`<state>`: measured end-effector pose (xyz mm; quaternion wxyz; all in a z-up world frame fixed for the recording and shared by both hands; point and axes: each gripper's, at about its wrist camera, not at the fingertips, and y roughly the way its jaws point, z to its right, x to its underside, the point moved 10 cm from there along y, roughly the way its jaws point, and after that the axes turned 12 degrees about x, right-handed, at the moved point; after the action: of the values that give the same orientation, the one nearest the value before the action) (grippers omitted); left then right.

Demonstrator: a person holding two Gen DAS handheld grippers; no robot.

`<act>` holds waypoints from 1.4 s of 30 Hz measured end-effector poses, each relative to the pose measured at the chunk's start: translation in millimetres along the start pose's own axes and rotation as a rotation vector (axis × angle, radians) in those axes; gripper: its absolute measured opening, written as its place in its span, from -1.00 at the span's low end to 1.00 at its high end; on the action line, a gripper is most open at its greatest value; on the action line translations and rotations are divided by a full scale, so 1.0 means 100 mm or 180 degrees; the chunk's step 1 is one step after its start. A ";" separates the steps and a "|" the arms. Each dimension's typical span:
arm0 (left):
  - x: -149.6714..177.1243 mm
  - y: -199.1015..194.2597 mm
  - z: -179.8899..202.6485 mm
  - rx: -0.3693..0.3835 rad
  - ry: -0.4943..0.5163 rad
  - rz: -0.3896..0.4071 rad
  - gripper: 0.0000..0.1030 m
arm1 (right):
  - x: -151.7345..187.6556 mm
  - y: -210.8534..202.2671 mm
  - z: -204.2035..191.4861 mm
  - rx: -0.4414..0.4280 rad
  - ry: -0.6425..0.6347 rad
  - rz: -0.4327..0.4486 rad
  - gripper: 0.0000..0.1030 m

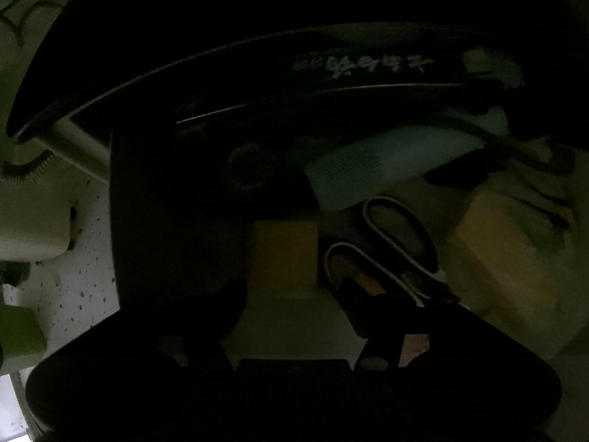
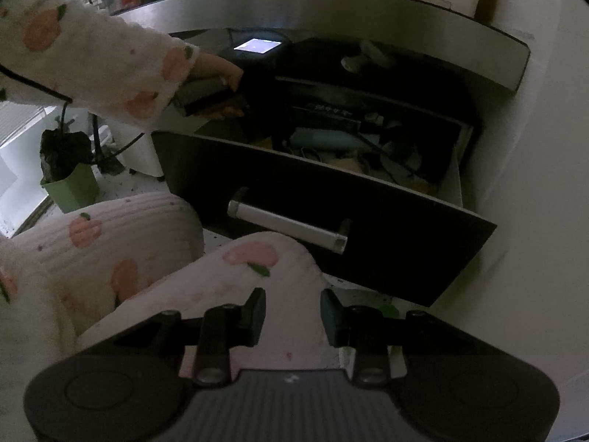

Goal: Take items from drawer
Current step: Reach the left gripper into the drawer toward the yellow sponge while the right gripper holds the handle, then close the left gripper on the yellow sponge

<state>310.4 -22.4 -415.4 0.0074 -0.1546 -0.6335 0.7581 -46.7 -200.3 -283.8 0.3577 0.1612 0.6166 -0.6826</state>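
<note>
1. In the right wrist view the drawer [image 2: 331,199] is seen pulled open at centre frame, its dark front panel and silver handle [image 2: 291,226] facing the lower frame.
2. The right claw [image 2: 292,313] is held open and empty above a pyjama-clad knee [image 2: 265,258], well apart from the drawer front.
3. The left claw [image 1: 294,313] is lowered inside the crowded drawer with its jaws parted; scissors [image 1: 394,243] lie just beside its right finger.
4. A white box [image 1: 368,165] is seen in the middle of the frame.

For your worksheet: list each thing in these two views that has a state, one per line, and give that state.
drawer: pulled open, cluttered inside
scissors: lying flat in the drawer, handle loops facing the camera
left gripper: open, inside the drawer beside the scissors
right gripper: open, empty, over the person's lap
</note>
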 end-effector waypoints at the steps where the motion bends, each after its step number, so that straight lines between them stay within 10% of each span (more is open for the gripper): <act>1: -0.01 0.00 0.00 0.0000 0.0008 0.0003 0.07 | 0.00 0.00 0.00 -0.0004 0.0009 0.0001 -0.37; 27: 0.26 -0.14 0.19 0.0013 0.0086 -0.0341 -0.14 | -0.09 0.02 -0.03 -0.0098 0.0139 0.0033 -0.37; 42: 0.13 -0.08 0.31 -0.0182 0.0145 -0.0492 0.15 | -0.08 0.01 0.00 -0.0073 0.0179 0.0052 -0.37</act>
<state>288.7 -48.0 -406.4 0.0759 -0.1227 -0.6646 0.7331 -40.2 -198.2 -279.2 0.3476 0.1813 0.6329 -0.6676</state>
